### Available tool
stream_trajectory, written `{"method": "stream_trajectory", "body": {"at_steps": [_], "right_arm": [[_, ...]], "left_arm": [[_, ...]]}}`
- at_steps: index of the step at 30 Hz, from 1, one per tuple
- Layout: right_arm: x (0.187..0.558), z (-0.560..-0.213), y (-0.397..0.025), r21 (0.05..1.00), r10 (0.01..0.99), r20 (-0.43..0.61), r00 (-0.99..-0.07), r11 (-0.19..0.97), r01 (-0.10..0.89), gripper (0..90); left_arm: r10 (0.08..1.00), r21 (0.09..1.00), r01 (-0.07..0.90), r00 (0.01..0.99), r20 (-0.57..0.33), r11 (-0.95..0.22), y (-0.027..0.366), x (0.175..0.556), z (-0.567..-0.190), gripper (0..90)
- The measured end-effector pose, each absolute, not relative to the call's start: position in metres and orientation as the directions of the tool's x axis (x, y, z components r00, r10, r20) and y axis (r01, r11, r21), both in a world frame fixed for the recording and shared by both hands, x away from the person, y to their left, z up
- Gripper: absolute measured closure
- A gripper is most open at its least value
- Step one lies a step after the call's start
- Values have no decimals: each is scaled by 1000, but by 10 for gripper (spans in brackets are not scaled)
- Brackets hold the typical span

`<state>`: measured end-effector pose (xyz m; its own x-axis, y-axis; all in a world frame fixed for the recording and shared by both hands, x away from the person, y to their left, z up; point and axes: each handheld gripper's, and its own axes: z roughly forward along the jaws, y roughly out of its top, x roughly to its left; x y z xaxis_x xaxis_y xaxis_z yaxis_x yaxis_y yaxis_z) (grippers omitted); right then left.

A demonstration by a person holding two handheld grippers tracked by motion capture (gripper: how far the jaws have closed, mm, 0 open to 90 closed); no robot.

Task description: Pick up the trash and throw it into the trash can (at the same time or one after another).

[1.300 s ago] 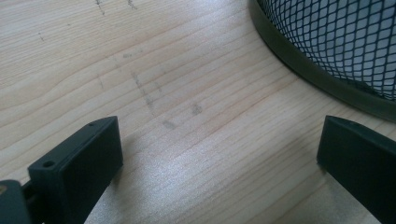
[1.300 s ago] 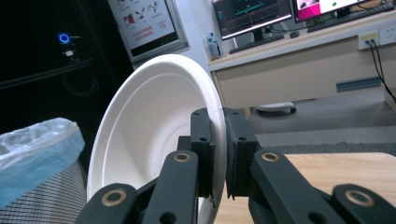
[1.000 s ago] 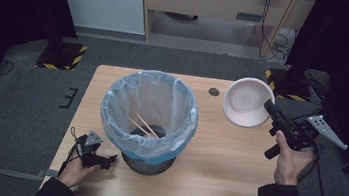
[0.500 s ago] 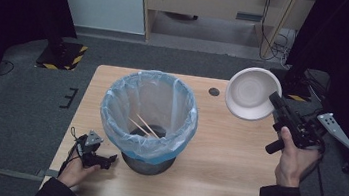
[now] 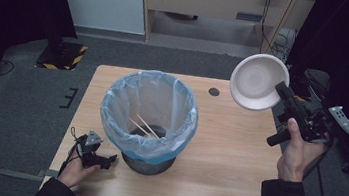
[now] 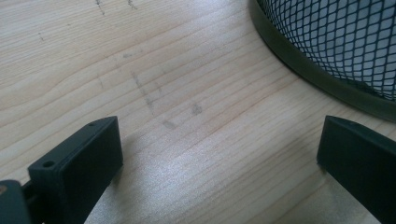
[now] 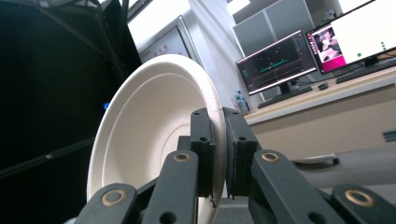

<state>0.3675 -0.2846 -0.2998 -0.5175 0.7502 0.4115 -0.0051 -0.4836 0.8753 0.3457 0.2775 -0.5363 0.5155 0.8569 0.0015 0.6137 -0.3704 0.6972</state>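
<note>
The right gripper (image 5: 282, 91) is clamped on the rim of a white paper bowl (image 5: 257, 81); in the right gripper view its two black jaws stand pressed together with the bowl's edge (image 7: 154, 135) between them, the bowl rising almost on edge above them. Seen from the high view, the bowl hangs in the air off the far right of the bin (image 5: 150, 115), above the table's (image 5: 226, 154) right edge, its hollow face tipped toward the bin and the camera. The bin, a black mesh basket lined with a pale blue bag and holding two wooden sticks (image 5: 145, 126), lies to the left of the bowl and nearer the person, so the carry that would drop the bowl in runs leftward and down over the bag's rim; the bowl's flat face, not its edge, leads that way, and I judge a turn of the wrist would help it slide in. The right hand (image 5: 299, 153) is by far the nearer to the bowl. The left gripper (image 5: 96, 158) rests on the table just beside the bin's near left foot, jaws spread wide and holding nothing, the mesh wall (image 6: 341, 42) close ahead in its own view. Against half a second ago, the bowl has risen and tipped more upright, moving farther from the bin's rim, while the left gripper has kept its place.
</note>
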Motion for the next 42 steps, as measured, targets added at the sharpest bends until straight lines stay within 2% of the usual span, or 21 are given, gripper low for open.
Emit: {"method": "stream_trajectory", "body": {"at_steps": [24,42], "right_arm": [[374,-265,-240,889,715,361,-599,-458,-12,841],[381,-260,-200,912,686,322,-653,-410,18,841]], "left_arm": [[857,697,614,516,1,-371,278,346,-536,0],[857,697,614,516,1,-371,278,346,-536,0]]}}
